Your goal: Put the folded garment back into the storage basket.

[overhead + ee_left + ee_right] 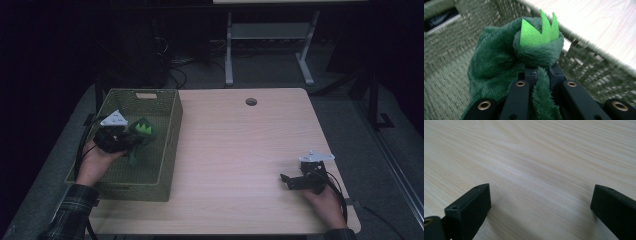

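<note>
Holding the green plush toy (141, 134) over the basket (172, 145), your left gripper (131, 141) has its jaws clamped on a fold of the fur; the left gripper view shows that fold pinched between the black jaws, with the toy's (499, 65) bright felt crest standing above them.

Status, as I read it:
- Toy is inside the basket's outline, at about the middle of its length and nearer its right wall. From the high view I can't tell if the hanging part touches the woven floor or hangs just above it.
- Whether you're putting it in or lifting it out can't be told from this one moment. If putting in: nearly done, what's left is to lower, let go, and pull the left gripper clear. If taking out: grasp is made, lift and transfer are left.

Containers:
- Green woven basket sits at the tabletop's left edge, its long side running front to back, with a handle slot in its far wall. Apart from the toy I see nothing else in it; the near end is partly hidden by your left hand (95, 165).

Right gripper (285, 181) rests near the tabletop's front-right corner, jaws spread wide with bare wood (531, 170) between them, holding nothing. Well apart from the basket.
</note>
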The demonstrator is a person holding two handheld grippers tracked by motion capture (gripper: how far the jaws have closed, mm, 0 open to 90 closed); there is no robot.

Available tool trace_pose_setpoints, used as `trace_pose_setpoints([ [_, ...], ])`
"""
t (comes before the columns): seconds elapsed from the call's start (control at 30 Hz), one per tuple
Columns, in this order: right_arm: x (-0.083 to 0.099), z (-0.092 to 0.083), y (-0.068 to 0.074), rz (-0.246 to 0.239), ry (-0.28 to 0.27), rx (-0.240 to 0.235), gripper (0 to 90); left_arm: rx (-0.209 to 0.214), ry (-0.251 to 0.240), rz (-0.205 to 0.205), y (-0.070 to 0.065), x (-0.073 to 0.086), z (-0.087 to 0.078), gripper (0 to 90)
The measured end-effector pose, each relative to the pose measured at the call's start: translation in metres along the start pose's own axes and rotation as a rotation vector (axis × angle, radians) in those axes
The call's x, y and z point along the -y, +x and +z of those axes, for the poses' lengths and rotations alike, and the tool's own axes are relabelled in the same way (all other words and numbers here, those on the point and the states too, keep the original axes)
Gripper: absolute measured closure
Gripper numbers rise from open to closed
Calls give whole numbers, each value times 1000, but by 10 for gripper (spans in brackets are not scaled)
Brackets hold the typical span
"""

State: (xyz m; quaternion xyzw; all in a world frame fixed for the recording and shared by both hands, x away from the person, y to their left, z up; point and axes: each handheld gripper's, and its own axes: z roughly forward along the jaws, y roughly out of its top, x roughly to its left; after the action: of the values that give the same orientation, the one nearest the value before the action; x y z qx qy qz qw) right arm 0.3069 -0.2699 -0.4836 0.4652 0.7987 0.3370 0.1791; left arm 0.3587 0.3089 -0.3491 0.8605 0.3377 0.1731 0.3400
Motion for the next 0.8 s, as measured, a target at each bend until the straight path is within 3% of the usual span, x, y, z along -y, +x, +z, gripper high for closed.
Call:
trace_pose_setpoints([
  [0.23,0,0,0,0,0,0,26,-1,58,-20,3,12,25,809],
  [0.3,0,0,0,0,0,0,26,4,111,-18,2,15,33,808],
  [0.57,0,0,0,0,-1,1,26,35,199,3,-1,20,45,786],
  [0.8,0,0,0,0,-1,1,26,57,224,36,-8,20,46,648],
])
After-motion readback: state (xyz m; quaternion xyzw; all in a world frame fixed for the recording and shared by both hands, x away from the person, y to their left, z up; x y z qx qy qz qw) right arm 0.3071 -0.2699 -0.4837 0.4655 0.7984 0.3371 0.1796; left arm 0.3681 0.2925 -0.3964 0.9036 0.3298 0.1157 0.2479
